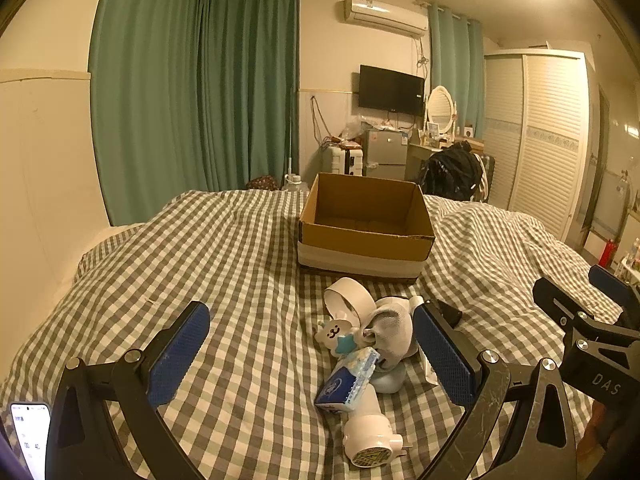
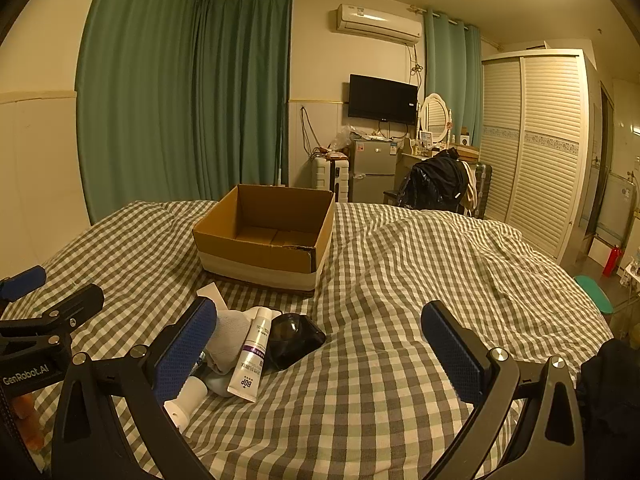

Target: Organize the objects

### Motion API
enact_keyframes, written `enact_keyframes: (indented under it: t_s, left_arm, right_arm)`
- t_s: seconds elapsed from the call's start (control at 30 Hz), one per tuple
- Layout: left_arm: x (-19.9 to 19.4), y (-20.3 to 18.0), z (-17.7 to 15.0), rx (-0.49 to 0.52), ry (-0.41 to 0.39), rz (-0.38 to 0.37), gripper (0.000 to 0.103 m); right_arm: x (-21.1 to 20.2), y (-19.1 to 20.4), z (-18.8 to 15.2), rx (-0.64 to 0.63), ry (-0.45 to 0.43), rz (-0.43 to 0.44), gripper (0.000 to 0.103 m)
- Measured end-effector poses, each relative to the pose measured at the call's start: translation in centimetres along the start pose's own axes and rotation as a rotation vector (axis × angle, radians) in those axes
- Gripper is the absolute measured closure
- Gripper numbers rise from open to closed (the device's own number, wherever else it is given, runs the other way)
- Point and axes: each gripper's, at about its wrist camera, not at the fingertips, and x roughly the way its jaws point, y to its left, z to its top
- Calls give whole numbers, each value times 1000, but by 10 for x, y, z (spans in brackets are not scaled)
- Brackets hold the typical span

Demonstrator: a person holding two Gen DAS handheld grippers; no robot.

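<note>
An open, empty cardboard box (image 1: 366,226) stands on the checked bed; it also shows in the right wrist view (image 2: 266,240). In front of it lies a pile: a white ring-shaped band (image 1: 347,300), a grey sock (image 1: 394,334), a cat-shaped toy (image 1: 334,334), a blue tissue pack (image 1: 348,382), a white plug-in device (image 1: 370,438). The right wrist view shows a white tube (image 2: 251,356) and a black mouse-like object (image 2: 294,340). My left gripper (image 1: 312,354) is open above the pile. My right gripper (image 2: 320,356) is open, to the right of the pile.
The grey-checked duvet (image 2: 420,280) covers the whole bed, rumpled on the right. A phone (image 1: 30,436) lies at the near left. Beyond the bed are green curtains (image 1: 192,100), a small fridge (image 1: 386,152), a chair with a black jacket (image 2: 438,180) and a wardrobe (image 2: 532,148).
</note>
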Motion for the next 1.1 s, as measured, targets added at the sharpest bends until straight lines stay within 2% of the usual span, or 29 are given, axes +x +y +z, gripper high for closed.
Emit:
enact_keyframes:
  t_s: [0.47, 1.1]
  left_arm:
    - [0, 1, 1, 3, 8, 28, 0]
    - [-2, 3, 2, -4, -6, 28, 0]
  right_arm:
    - [0, -2, -1, -8, 3, 7, 0]
    - [-1, 1, -2, -21, 14, 25, 0]
